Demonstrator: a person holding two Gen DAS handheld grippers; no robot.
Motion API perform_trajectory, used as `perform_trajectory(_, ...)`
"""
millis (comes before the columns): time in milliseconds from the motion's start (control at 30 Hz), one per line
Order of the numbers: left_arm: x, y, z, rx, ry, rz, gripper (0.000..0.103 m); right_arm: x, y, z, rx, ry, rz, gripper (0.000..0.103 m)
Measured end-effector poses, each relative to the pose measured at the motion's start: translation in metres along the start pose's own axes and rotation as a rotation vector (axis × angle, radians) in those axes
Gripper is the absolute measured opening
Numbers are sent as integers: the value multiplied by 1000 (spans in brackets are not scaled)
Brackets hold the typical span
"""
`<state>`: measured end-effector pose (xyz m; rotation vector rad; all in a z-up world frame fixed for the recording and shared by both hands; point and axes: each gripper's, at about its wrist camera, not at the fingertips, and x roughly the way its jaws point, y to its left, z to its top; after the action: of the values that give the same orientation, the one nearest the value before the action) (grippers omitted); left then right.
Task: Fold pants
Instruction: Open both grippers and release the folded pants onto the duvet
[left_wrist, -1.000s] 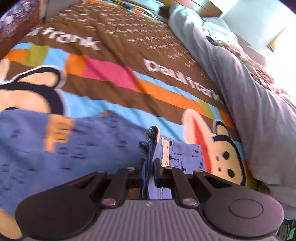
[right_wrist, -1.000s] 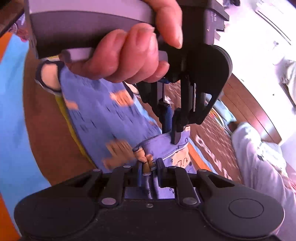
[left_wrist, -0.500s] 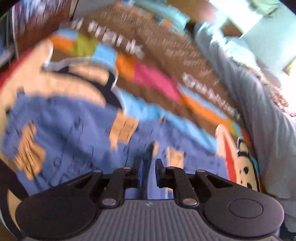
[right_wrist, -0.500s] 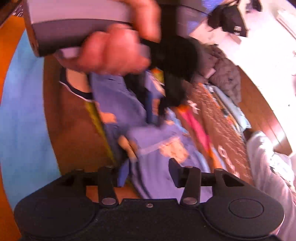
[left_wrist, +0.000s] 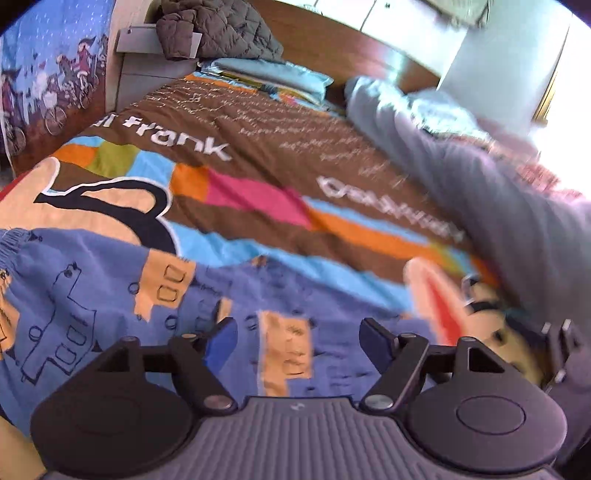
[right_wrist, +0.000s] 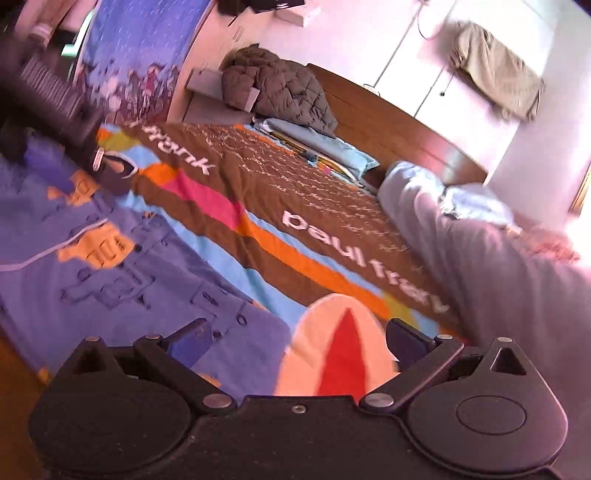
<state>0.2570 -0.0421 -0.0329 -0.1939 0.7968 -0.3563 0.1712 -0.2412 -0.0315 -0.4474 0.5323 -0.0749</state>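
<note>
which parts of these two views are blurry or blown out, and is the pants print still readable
Left wrist view: the right side smears, the grey blanket blurred and the far right corner blown out white; the blue pants print stays sharp on the left. Right wrist view: a pink cast, glare at the right edge, the left gripper a dark smear at upper left; the pants print is soft but readable.

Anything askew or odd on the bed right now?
Nothing stands out: the blue patterned pants lie flat and whole on the colourful cartoon bedspread. A grey quilted jacket is heaped at the headboard, off the work area.
</note>
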Motion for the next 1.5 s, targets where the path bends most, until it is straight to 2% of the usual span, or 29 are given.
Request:
perform_trajectory(67,10,2,-5,45,13,43,80,18,2,-1,5,-11,43,101)
perform_trajectory(133,22,4,-13,106,19,164,80,37,8,-2,-16,-10,66,101)
perform_trajectory(167,25,8,-16,114,24,192,80,40,12,-5,-37,6,62,100)
perform_trajectory(233,22,13,-27,132,-19,175,80,52,16,-12,-56,72,8,102)
perform_trajectory(300,19,8,-31,166,-22,202,80,57,3,-15,27,98,-12,102)
perform_trajectory(333,17,6,-31,170,-17,216,80,60,-1,-16,47,111,-53,101)
perform_trajectory(400,8,5,-27,131,-8,232,80,58,-12,-16,79,129,-114,97)
perform_trajectory(467,-9,9,-23,66,-22,205,82,42,-25,-15,126,112,-128,96)
perform_trajectory(533,-26,14,-24,39,-34,170,89,18,-30,-14,137,86,-118,99)
perform_trajectory(567,-34,17,-29,25,-32,168,94,8,-30,-15,123,92,-112,101)
perform_trajectory(633,-40,22,-40,10,-6,187,95,-6,-21,-19,52,133,-97,102)
perform_trajectory(667,-37,24,-48,16,23,205,95,-6,-12,-24,5,170,-84,102)
perform_trajectory(733,-37,23,-58,62,26,223,95,-1,5,-37,-85,237,-79,102)
perform_trajectory(800,-45,19,-52,33,32,253,96,0,13,-38,-117,222,-109,102)
perform_trajectory(900,-63,20,-47,-51,35,251,98,-6,13,-27,-98,203,-133,102)
perform_trajectory(967,-79,22,-48,-67,9,243,103,-22,12,-19,-40,130,-147,102)
perform_trajectory(1033,-93,26,-52,-61,-13,254,102,-35,18,-15,-14,84,-141,102)
perform_trajectory(1167,-103,49,-66,-85,16,297,102,-28,45,-20,-95,135,-108,102)
perform_trajectory(1233,-108,66,-72,-145,59,321,102,-20,61,-25,-192,173,-125,102)
perform_trajectory(1267,-113,74,-72,-181,64,313,102,-21,65,-24,-212,160,-137,102)
perform_trajectory(1367,-134,91,-66,-229,21,266,103,-28,62,-23,-207,134,-127,102)
perform_trajectory(1500,-150,111,-51,-204,-87,293,103,-50,46,-5,-89,31,-66,102)
